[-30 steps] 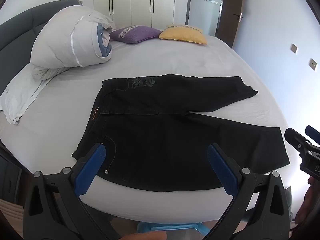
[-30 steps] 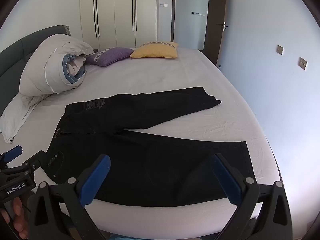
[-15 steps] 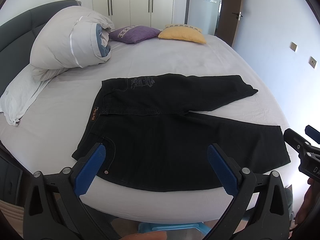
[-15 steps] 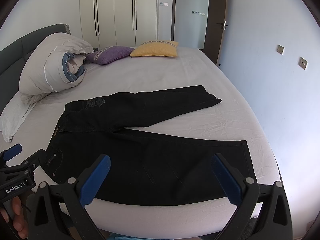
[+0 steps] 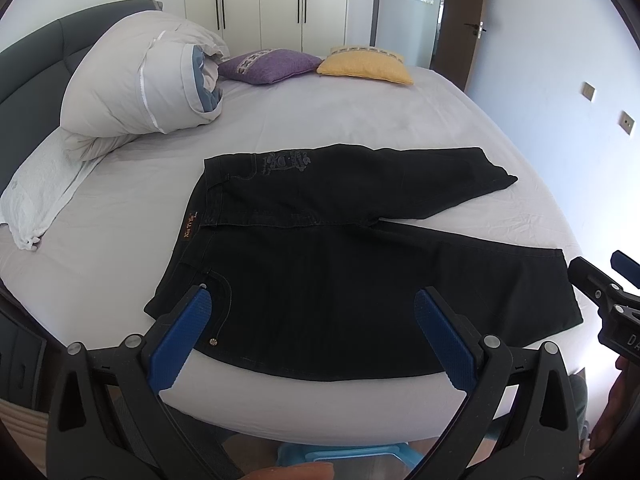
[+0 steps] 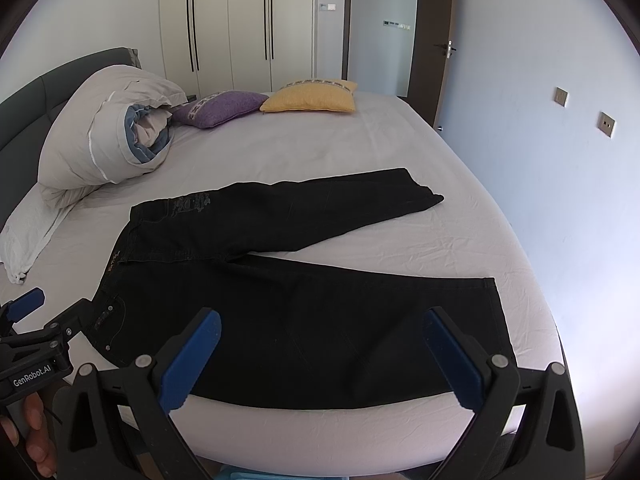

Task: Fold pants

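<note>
Little shifts: black jeans (image 5: pixel 352 264) lie spread on the bed (image 5: pixel 320 120), legs splayed right; left gripper (image 5: pixel 316 336) and right gripper (image 6: pixel 324 356) hover near, wide open, empty, poised for grasping.

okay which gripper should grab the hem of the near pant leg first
Right, probably. The right gripper hangs open nearer the near leg's hem; the left gripper sits by the waistband.
</note>
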Motion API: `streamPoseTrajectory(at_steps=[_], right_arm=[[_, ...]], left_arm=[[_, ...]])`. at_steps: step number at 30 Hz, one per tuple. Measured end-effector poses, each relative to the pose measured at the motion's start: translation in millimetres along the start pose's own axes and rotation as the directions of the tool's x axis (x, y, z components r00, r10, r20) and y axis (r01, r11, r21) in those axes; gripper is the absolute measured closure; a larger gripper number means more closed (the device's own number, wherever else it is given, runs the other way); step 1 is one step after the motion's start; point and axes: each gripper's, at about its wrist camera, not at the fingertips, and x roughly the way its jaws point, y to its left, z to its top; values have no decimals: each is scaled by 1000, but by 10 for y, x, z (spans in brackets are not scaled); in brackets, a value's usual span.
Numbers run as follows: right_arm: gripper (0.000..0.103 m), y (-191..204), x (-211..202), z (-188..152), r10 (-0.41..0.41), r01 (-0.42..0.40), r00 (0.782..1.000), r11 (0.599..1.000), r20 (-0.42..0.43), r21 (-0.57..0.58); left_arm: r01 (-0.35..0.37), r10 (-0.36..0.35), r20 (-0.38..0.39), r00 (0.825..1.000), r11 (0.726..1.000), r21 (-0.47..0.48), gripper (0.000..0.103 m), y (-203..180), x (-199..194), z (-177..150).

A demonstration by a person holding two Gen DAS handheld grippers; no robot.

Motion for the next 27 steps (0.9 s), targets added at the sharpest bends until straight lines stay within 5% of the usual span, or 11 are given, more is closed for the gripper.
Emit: streamPoseTrajectory(at_steps=[27], right_arm=[[0,-14,12,-27,0,0,1000,1000,-3,0]], left_arm=[[-2,2,-2,1000,1000,2,0,-4,5,-31]])
